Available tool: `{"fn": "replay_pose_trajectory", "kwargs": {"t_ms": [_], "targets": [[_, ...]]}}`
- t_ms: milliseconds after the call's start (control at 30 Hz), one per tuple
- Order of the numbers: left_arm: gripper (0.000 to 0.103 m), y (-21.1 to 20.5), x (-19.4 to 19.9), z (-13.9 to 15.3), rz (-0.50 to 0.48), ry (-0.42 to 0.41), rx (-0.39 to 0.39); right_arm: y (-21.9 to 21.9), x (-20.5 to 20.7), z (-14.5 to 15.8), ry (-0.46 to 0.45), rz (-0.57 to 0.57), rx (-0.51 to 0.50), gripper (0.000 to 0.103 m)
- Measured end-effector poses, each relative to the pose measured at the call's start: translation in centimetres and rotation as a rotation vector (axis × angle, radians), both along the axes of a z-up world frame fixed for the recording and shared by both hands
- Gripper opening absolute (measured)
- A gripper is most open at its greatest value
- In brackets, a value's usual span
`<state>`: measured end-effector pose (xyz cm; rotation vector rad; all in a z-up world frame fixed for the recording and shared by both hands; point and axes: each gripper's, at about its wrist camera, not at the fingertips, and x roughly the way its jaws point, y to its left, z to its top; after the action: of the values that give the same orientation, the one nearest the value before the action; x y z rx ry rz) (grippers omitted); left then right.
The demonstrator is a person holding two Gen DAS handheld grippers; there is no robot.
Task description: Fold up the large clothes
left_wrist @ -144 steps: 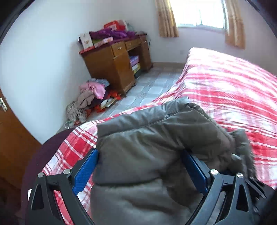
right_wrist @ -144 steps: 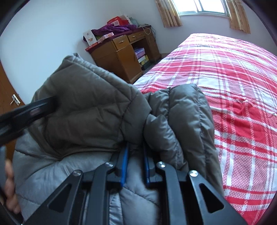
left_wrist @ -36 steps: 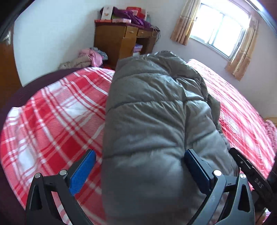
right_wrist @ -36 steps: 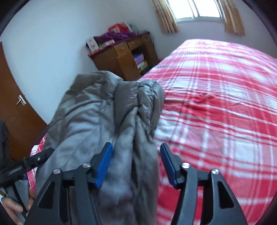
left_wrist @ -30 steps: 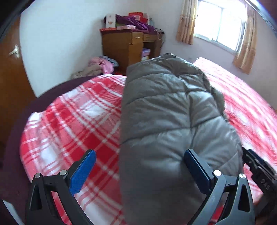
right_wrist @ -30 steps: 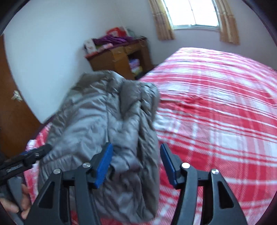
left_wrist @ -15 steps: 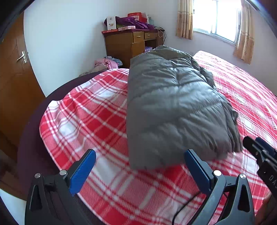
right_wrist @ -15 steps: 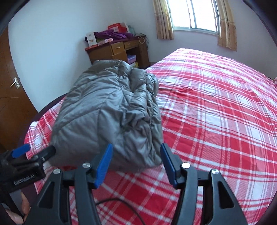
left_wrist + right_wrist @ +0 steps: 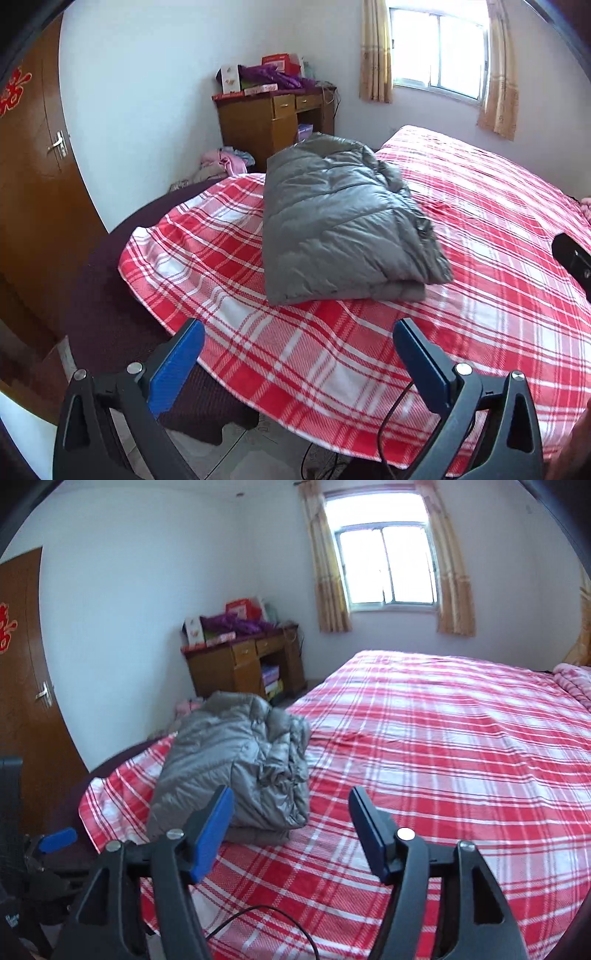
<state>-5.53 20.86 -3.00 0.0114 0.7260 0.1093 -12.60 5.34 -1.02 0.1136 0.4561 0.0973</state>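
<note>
The grey jacket (image 9: 343, 225) sat folded near the bed's (image 9: 480, 295) left edge, looks basically done. Both the left gripper (image 9: 295, 365) and right gripper (image 9: 291, 834) hung empty, jaws apart, the right's having just widened.

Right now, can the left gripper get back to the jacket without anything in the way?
Probably yes. The left gripper is open and empty, the jacket lies folded ahead, and only bare bedspread lies between them.

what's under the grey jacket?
The folded grey jacket lies on the red plaid bedspread. Where the bedspread is folded back, dark mattress shows. Directly beneath the jacket is hidden.
</note>
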Motion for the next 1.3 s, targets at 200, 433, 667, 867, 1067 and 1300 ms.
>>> {"fn": "replay_pose_trajectory", "kwargs": {"t_ms": [200,433,667,867,1067,1300], "targets": [[0.102,-1.0,-3.5,1.9,0.007,-0.036,0.026,-0.8,-3.4,2.1,-0.053,-0.036,0.023,0.067],[0.102,-1.9,-8.2,4.8,-0.004,-0.187,0.104,-0.7,-7.5,4.4,-0.138,-0.063,0.018,0.073],[0.102,-0.6,-11.5,6.8,-0.002,-0.271,0.083,0.3,-11.2,6.4,-0.221,-0.06,0.003,0.078],[0.102,0.2,-12.7,7.6,0.0,-0.299,0.063,0.9,-12.2,7.1,-0.251,-0.056,-0.005,0.079],[0.102,0.6,-12.4,7.3,0.002,-0.269,0.044,1.9,-11.9,6.6,-0.232,-0.036,-0.024,0.079],[0.102,0.2,-12.6,7.1,-0.006,-0.264,0.06,1.4,-12.0,6.4,-0.227,-0.046,-0.025,0.08]]}}
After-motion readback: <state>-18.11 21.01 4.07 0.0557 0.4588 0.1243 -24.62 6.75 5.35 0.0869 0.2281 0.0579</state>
